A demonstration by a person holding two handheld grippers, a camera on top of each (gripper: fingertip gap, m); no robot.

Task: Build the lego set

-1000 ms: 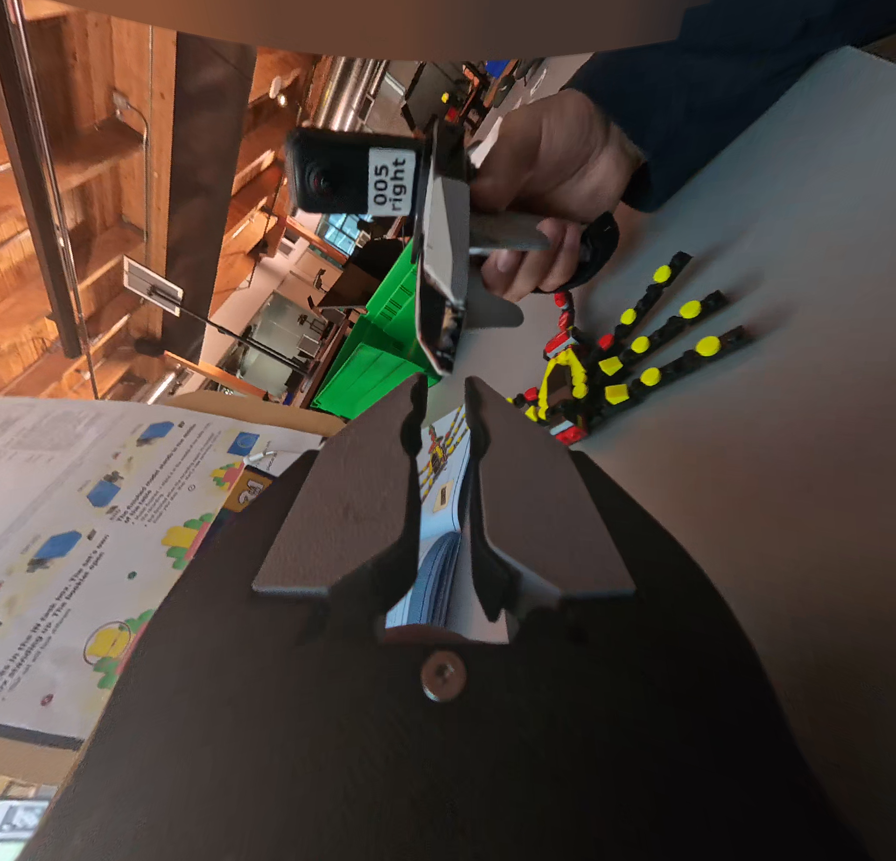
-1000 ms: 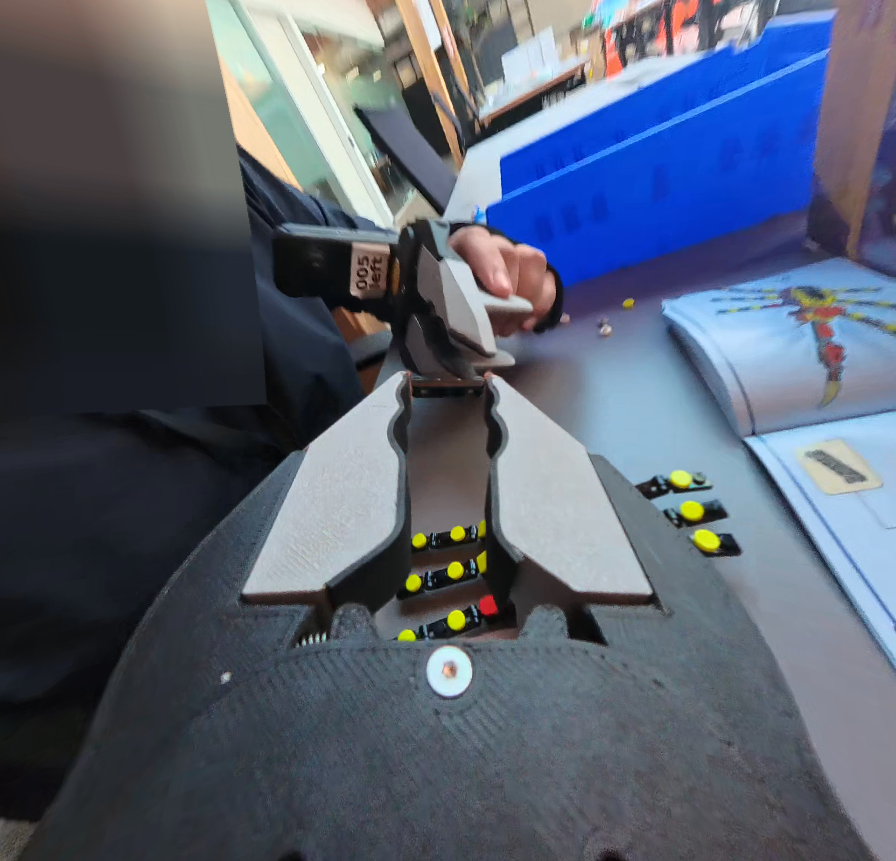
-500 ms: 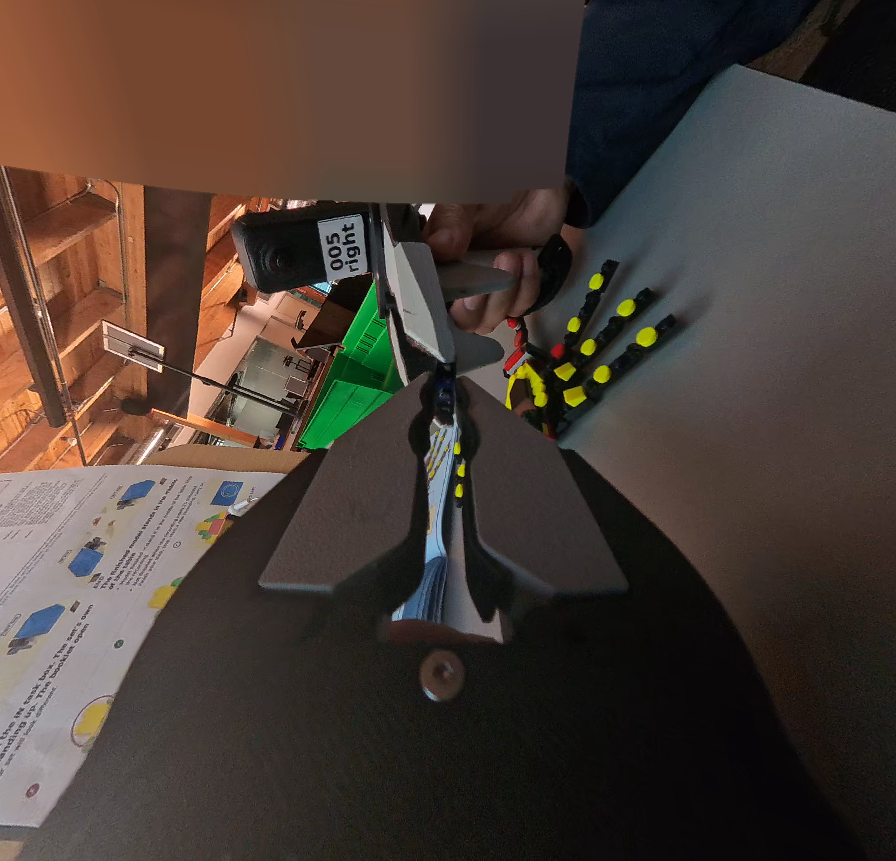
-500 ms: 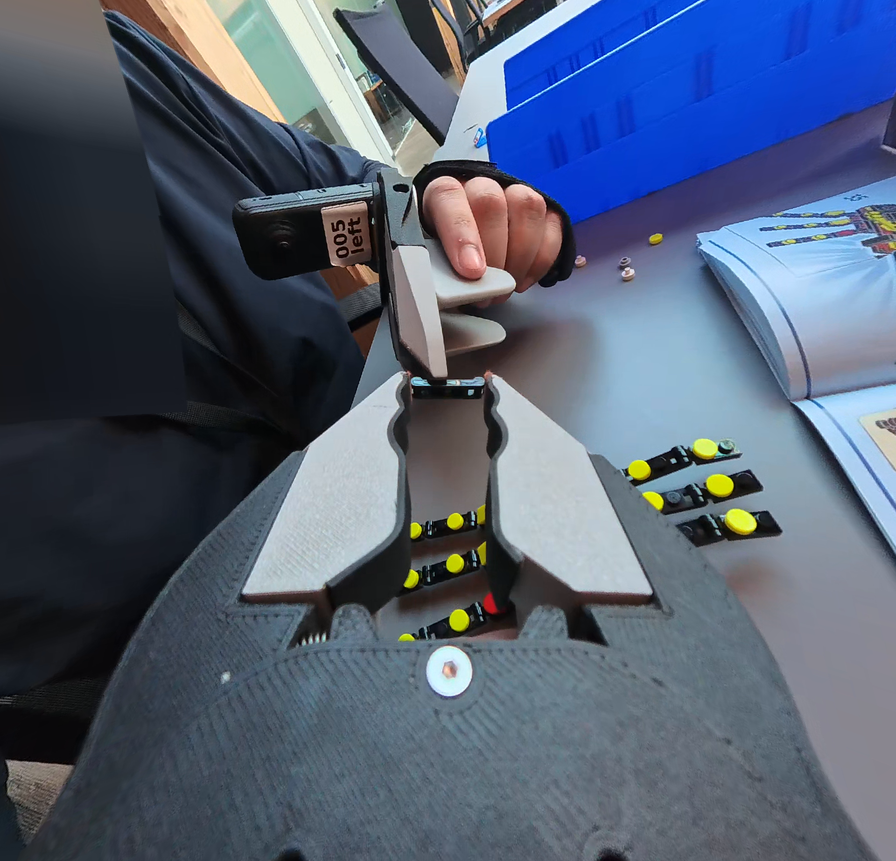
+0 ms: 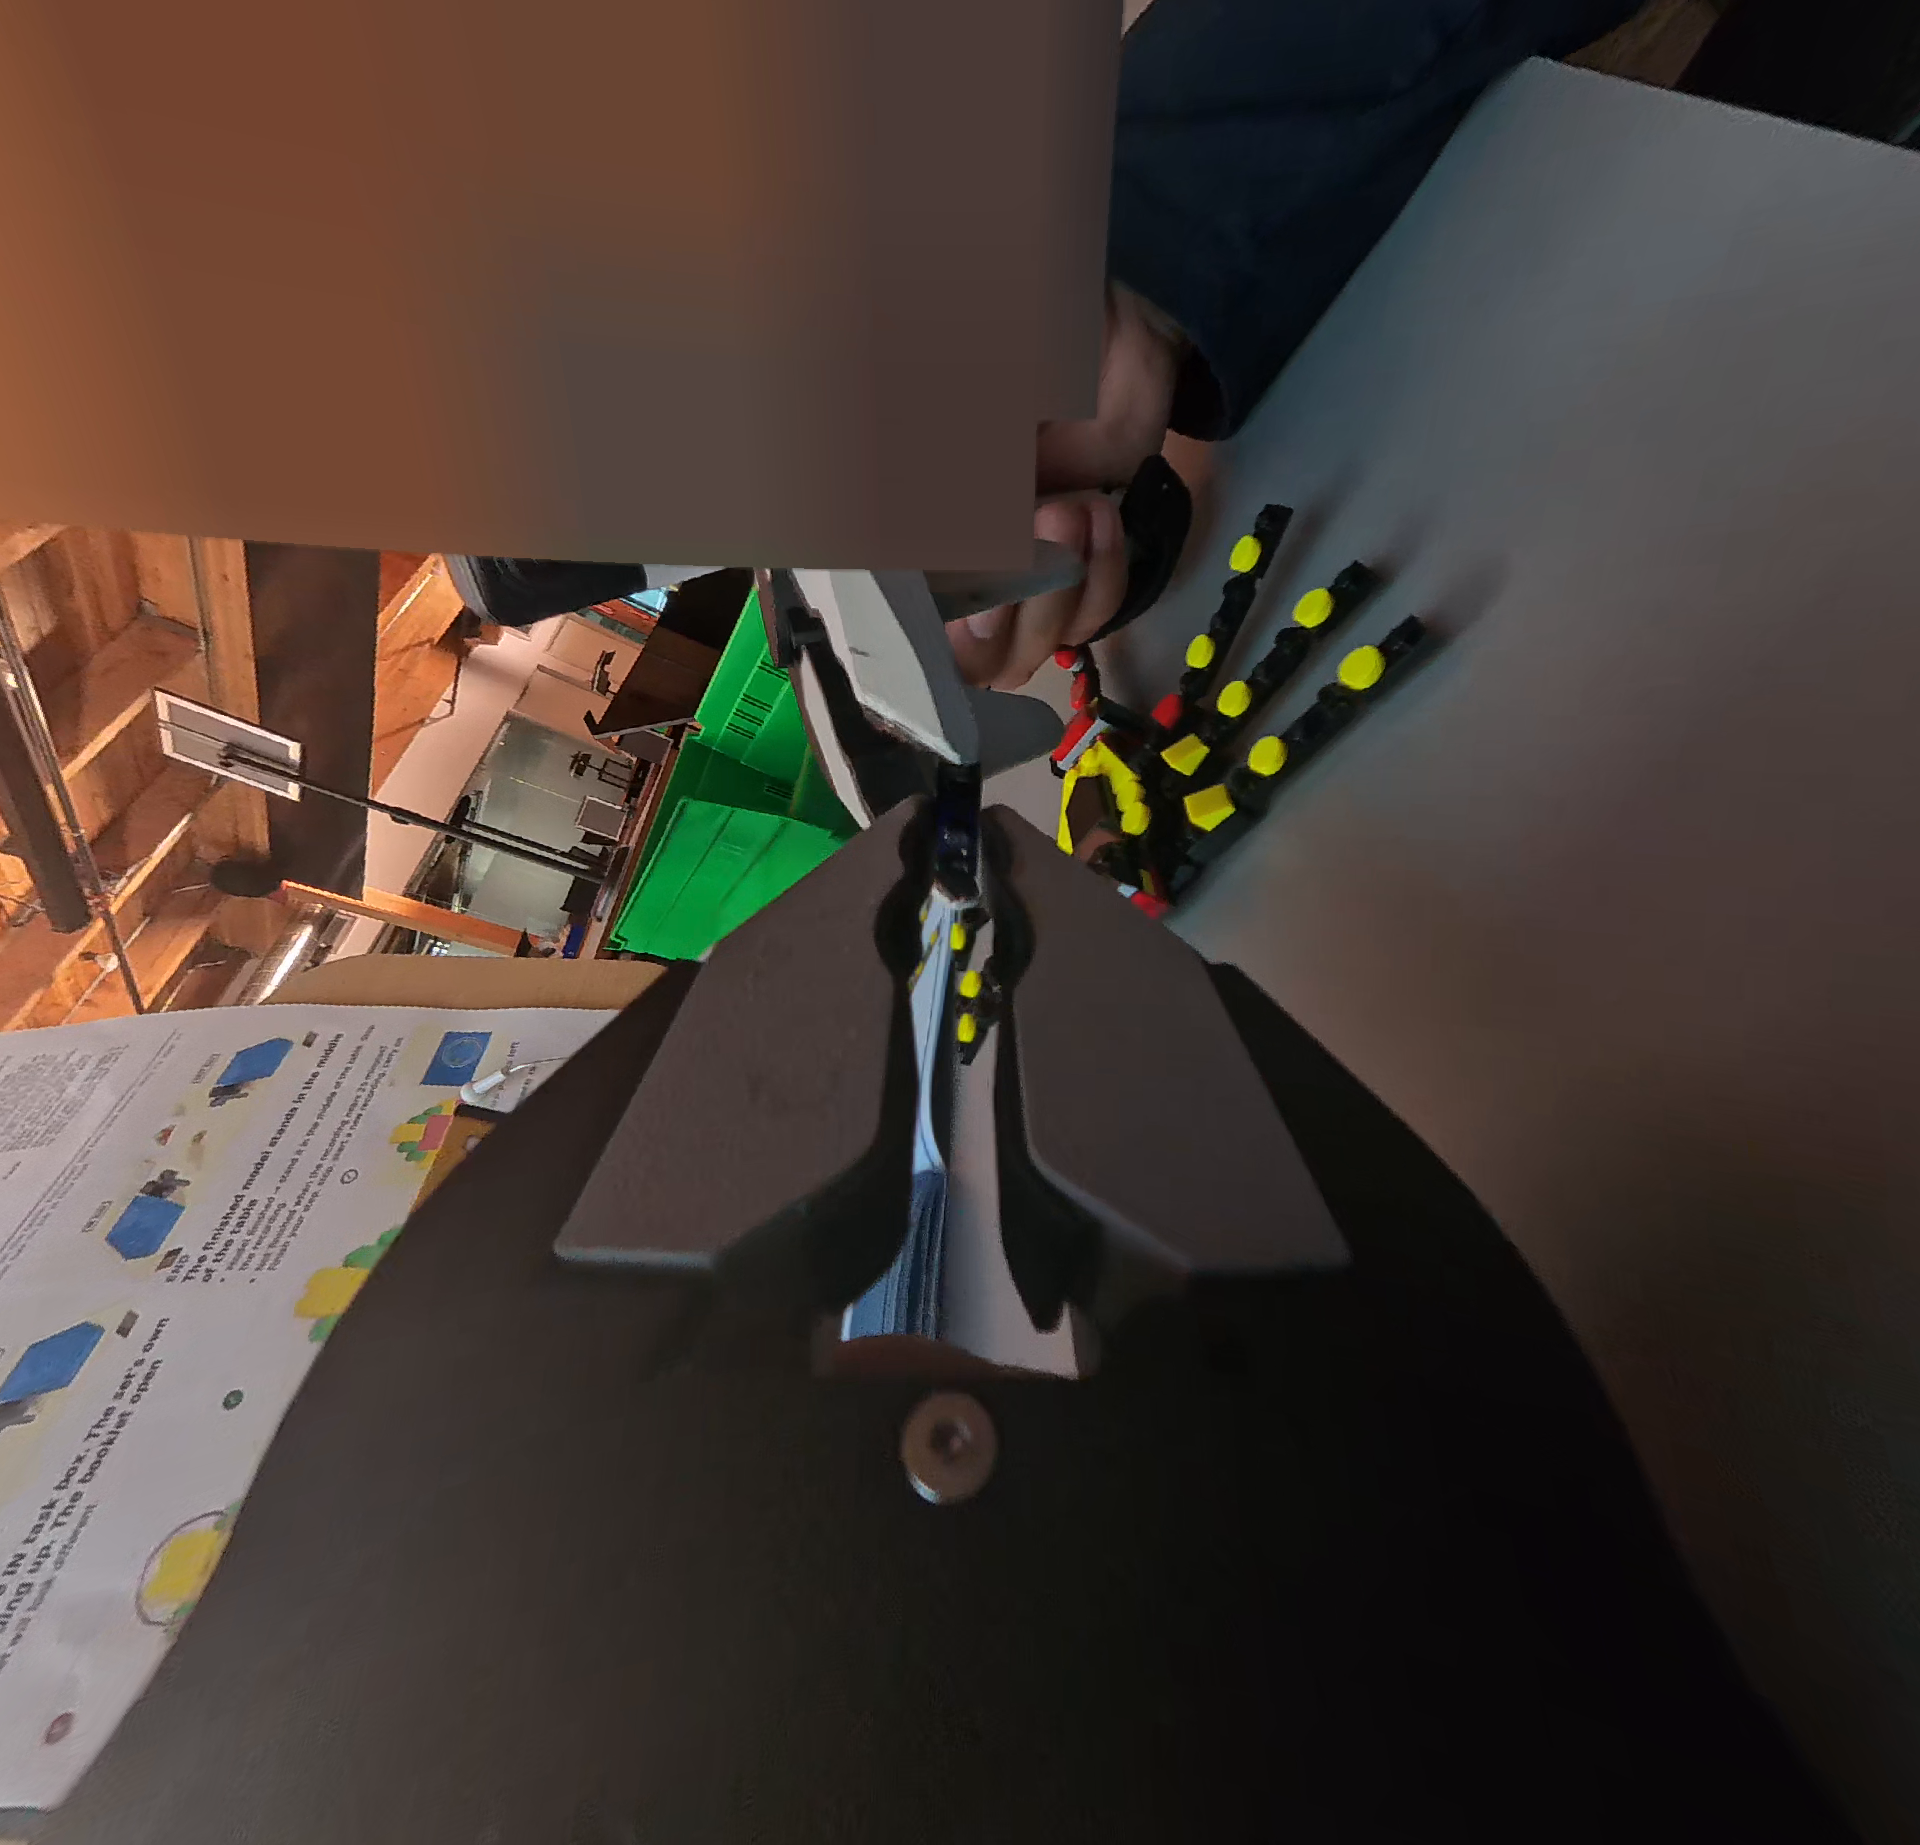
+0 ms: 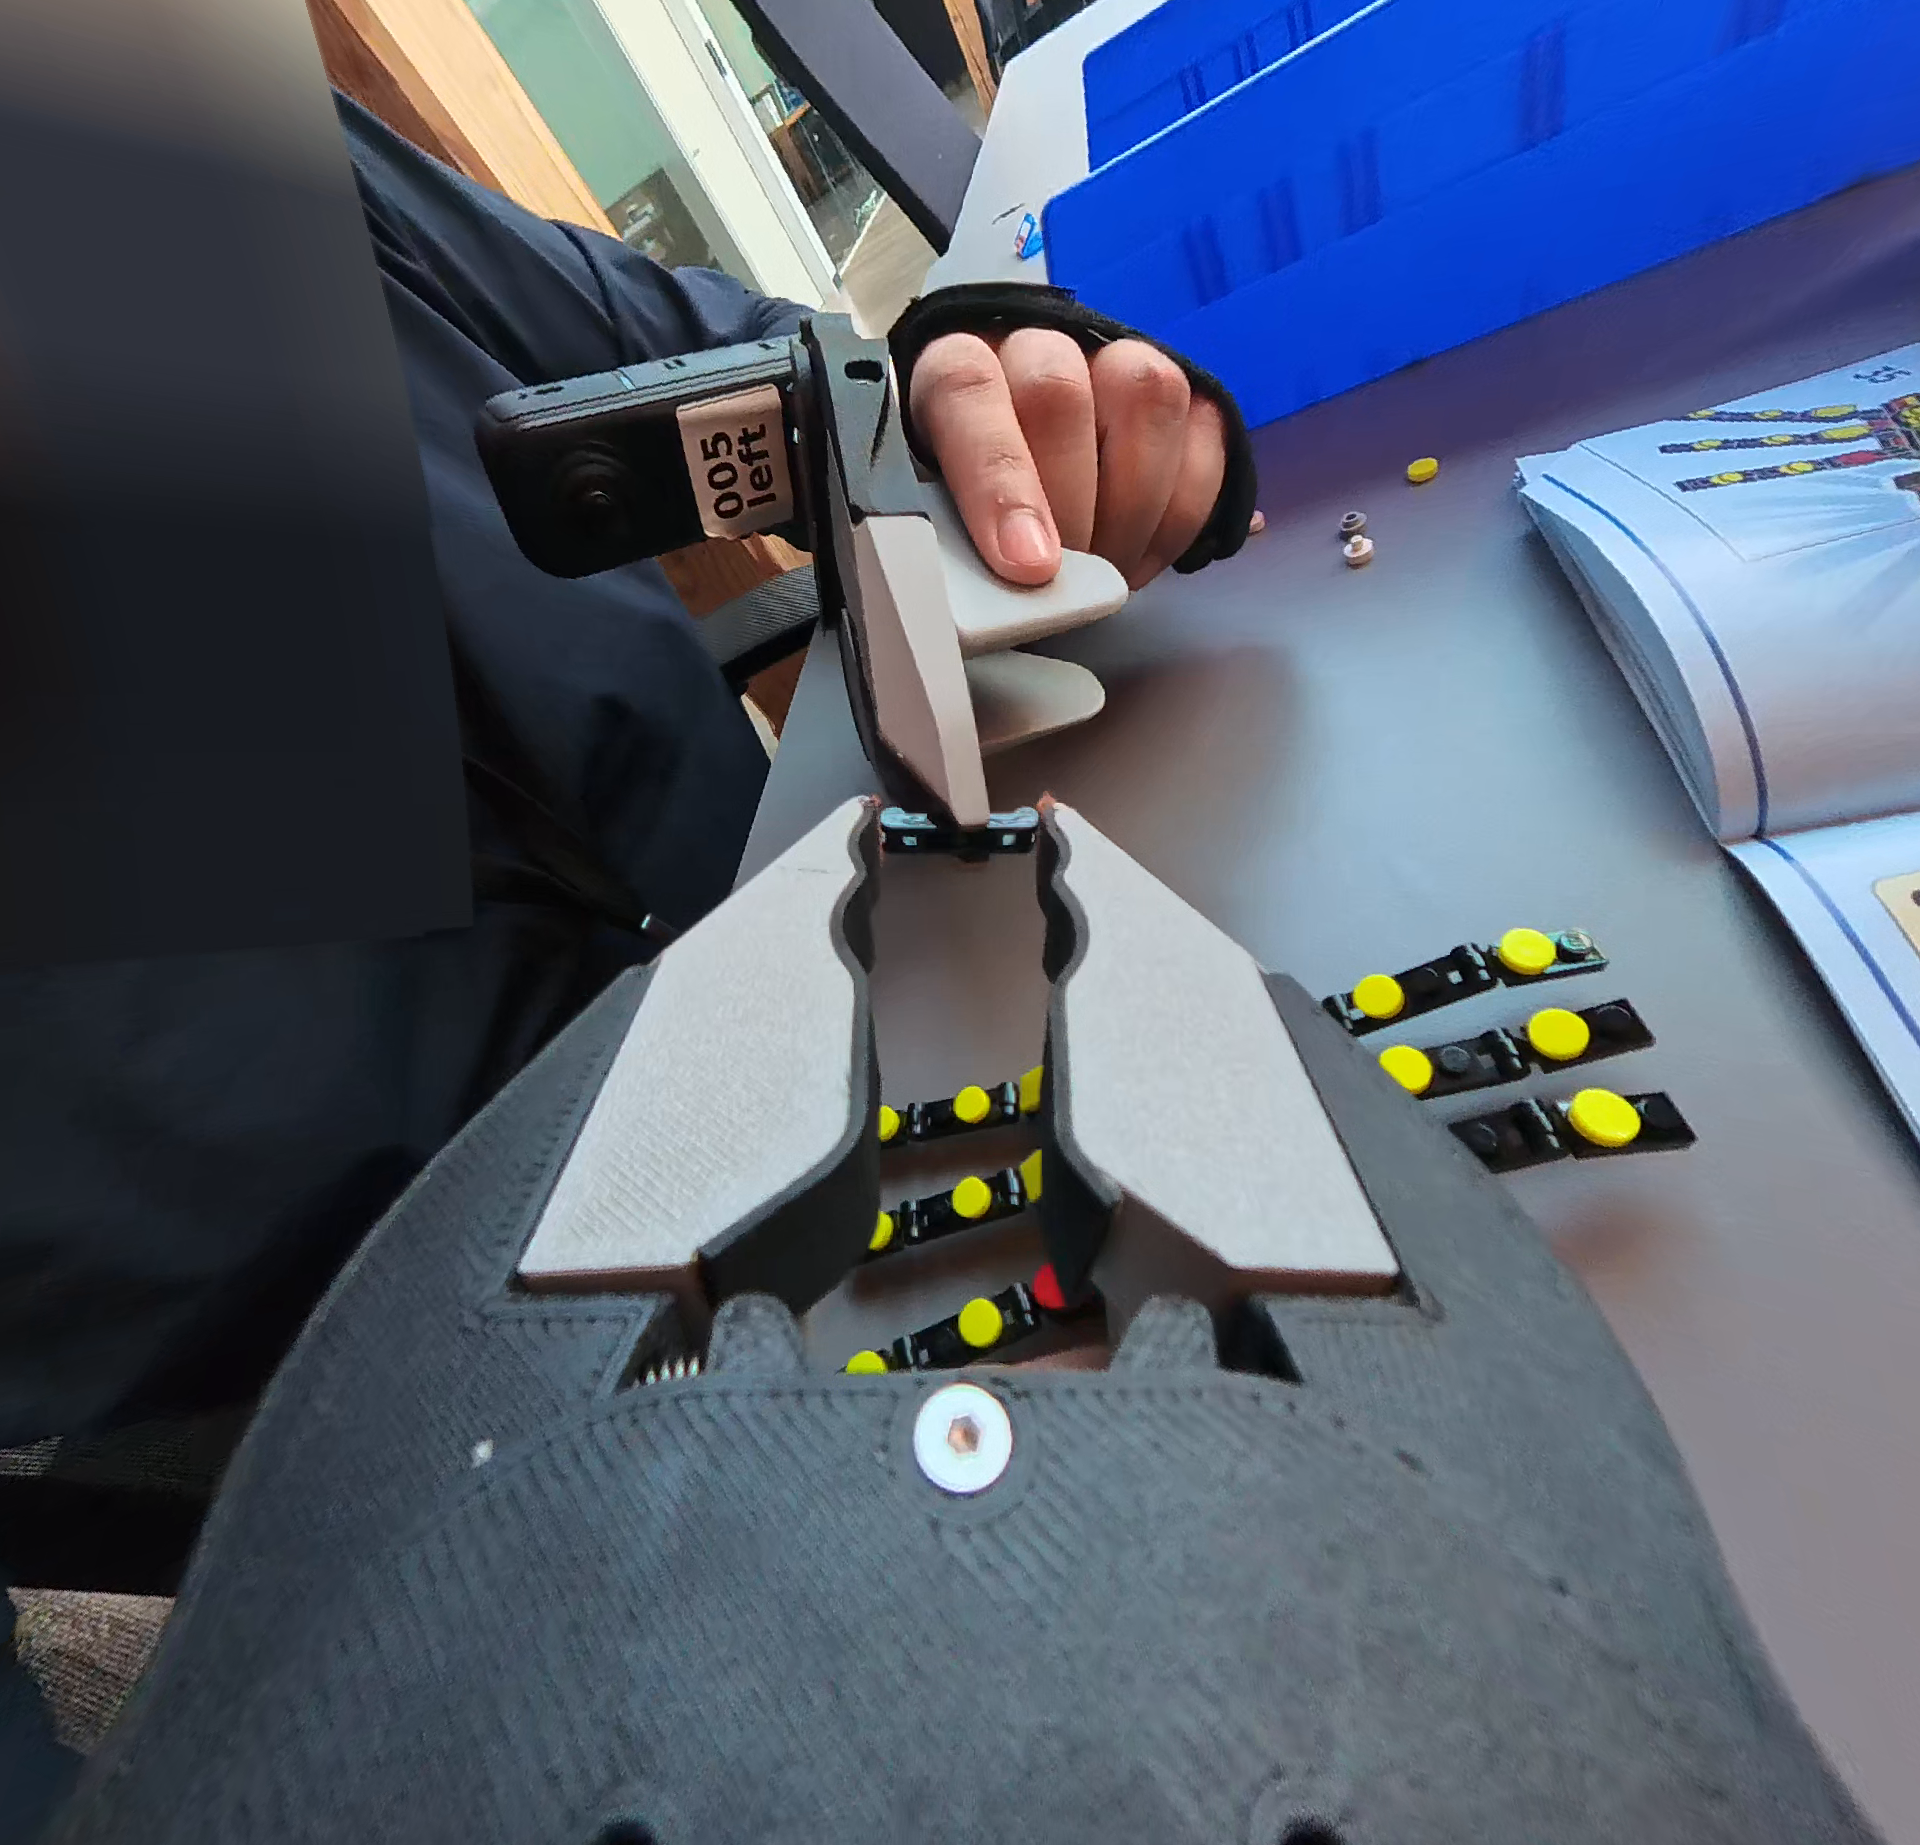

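Grey and matte, the table (image 6: 1403, 756) carries the whole set, with wooden walls and glass partitions behind it. Above its near edge the two grippers meet tip to tip on a short black lego strip (image 6: 956, 837). The right gripper (image 6: 958, 839) has its jaws set narrowly apart, gripping the strip by its two ends; the left gripper (image 6: 961, 808), held in a person's hand (image 6: 1081, 465) with a black strap, pinches the strip's middle with its jaws nearly together.

Under and to the right of the right gripper lies the black spider-shaped lego model (image 6: 1496, 1047), its legs dotted with round yellow studs and spread flat on the table. Farther right an open pale-blue instruction booklet (image 6: 1714, 652) lies just beside those legs. A few small loose pieces (image 6: 1356, 538) sit well apart from the model, near a long blue plastic bin (image 6: 1455, 185) at the back; what is in the bin cannot be told.

Only the left wrist view shows a printed white sheet with coloured pictures (image 5: 208, 1224) at its left, a bright green crate (image 5: 727, 839) in the background with its contents hidden, and the model's yellow and red body (image 5: 1101, 798). There the left gripper (image 5: 956, 850) closes on the strip (image 5: 954, 829), and the right gripper (image 5: 935, 756) reaches down to it.
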